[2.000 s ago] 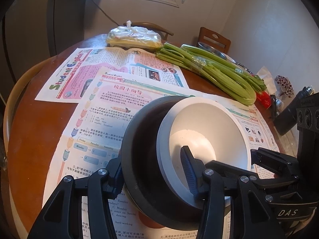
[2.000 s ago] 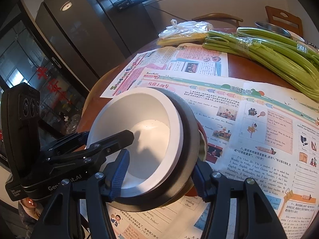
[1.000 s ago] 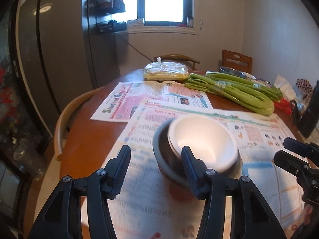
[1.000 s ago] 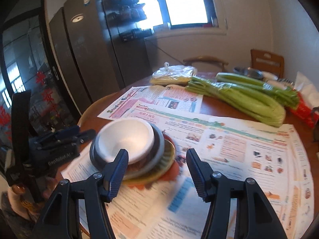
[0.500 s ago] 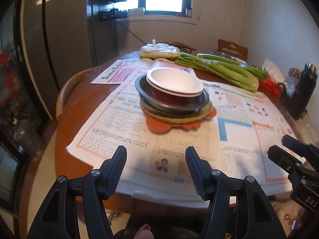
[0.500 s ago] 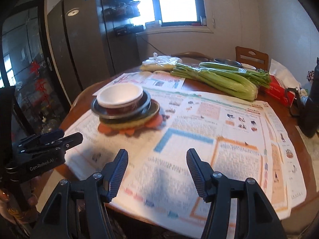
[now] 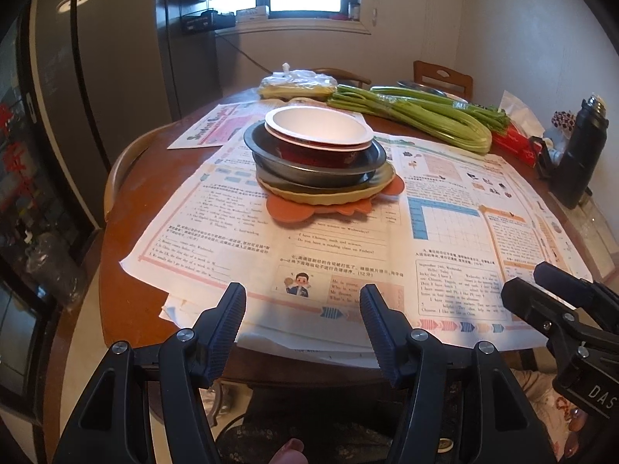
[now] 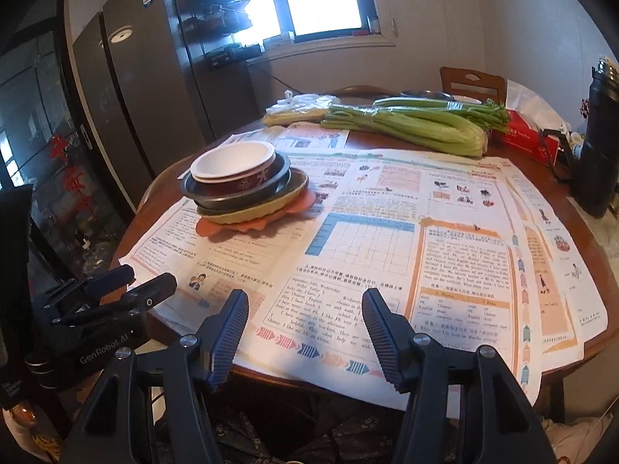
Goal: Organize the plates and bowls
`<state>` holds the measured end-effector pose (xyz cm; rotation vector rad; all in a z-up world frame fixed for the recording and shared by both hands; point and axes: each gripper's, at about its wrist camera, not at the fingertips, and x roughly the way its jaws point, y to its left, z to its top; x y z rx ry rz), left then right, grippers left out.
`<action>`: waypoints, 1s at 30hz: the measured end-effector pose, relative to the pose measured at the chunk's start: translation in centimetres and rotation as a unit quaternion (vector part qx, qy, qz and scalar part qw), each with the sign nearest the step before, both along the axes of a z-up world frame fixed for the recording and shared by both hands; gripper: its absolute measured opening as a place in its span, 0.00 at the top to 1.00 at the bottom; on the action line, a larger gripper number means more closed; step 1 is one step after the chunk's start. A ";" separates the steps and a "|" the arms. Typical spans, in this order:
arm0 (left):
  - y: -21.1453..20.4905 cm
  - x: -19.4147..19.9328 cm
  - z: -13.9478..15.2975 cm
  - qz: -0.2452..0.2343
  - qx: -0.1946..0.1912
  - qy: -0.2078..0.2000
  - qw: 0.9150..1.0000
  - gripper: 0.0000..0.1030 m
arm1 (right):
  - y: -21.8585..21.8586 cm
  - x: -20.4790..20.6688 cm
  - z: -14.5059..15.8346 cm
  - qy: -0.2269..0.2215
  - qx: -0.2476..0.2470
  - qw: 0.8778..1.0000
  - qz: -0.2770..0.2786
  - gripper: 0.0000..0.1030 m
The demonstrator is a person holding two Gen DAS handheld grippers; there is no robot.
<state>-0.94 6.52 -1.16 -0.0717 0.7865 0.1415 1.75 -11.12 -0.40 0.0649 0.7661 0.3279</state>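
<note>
Both claws stand empty: our left claw and our right claw each hold their jaws moderately apart with nothing between the pads, hanging over the near edge of the surface, which is spread with printed newspaper sheets.

What we are tidying sits well ahead of us as one stack, toward the left half of the surface. On top is a white-lined bowl with a red outside, nested in a dark grey bowl, over a yellowish plate and an orange scalloped plate at the bottom. Behind it lie the celery bunches, and a dark flask stands at the right.

We judge these dishes stiff, smooth and probably fairly light, perhaps plastic or melamine, so slippery on the rubber pads and able to slide on one another. The rim is the place to pinch: one pad inside, one outside. To shift the whole pile we would take opposite edges of the lowest plates with both claws and keep it level.

Two seconds ago both claws were pinching the nested bowls by their rims, up close. A second ago the stack already sat on the paper, and since then we have drawn back to the near edge, our left jaws spreading a little wider.
</note>
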 end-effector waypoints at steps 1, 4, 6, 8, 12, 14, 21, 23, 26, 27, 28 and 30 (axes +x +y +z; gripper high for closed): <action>0.0 0.0 -0.1 -0.002 -0.002 0.002 1.000 0.39 | 0.0 0.0 -0.1 0.003 0.001 1.000 0.000 0.41; -0.1 -0.1 -0.2 -0.005 -0.005 0.005 1.000 0.39 | 0.0 -0.3 0.0 0.001 0.002 1.000 0.004 0.41; -0.2 -0.1 -0.2 -0.007 -0.004 0.006 1.000 0.39 | 0.1 -0.5 0.0 -0.001 0.001 1.000 0.006 0.41; -0.3 0.0 -0.3 -0.010 -0.004 0.008 1.000 0.39 | 0.2 -0.5 0.0 -0.001 0.001 1.000 0.007 0.41; -0.5 0.1 -0.5 -0.015 -0.006 0.013 1.000 0.39 | 0.4 -0.5 -0.1 -0.002 0.002 1.000 0.007 0.41; -0.5 0.0 -0.5 -0.016 -0.006 0.014 1.000 0.39 | 0.5 -0.5 -0.2 0.001 0.002 1.000 0.008 0.41; -0.7 0.0 -0.4 -0.020 -0.004 0.014 1.000 0.39 | 0.6 -0.4 -0.4 0.006 -0.001 1.000 0.009 0.41; -0.7 0.0 -0.4 -0.023 -0.003 0.015 1.000 0.39 | 0.5 -0.5 -0.5 0.005 -0.001 1.000 0.008 0.41; -1.0 -0.1 -0.4 -0.028 -0.002 0.014 1.000 0.39 | 0.4 -0.5 -0.4 0.004 -0.001 1.000 0.008 0.41; -1.1 -0.2 -0.4 -0.029 -0.001 0.015 0.999 0.39 | 0.4 -0.5 -0.4 0.003 -0.002 1.000 0.007 0.41; -1.1 -0.1 -0.4 -0.030 -0.001 0.015 0.999 0.39 | 0.4 -0.5 -0.4 0.002 -0.002 1.000 0.008 0.41; -1.1 -0.1 -0.5 -0.030 0.001 0.017 0.999 0.39 | 0.5 -0.6 -0.3 0.000 -0.006 1.000 0.008 0.41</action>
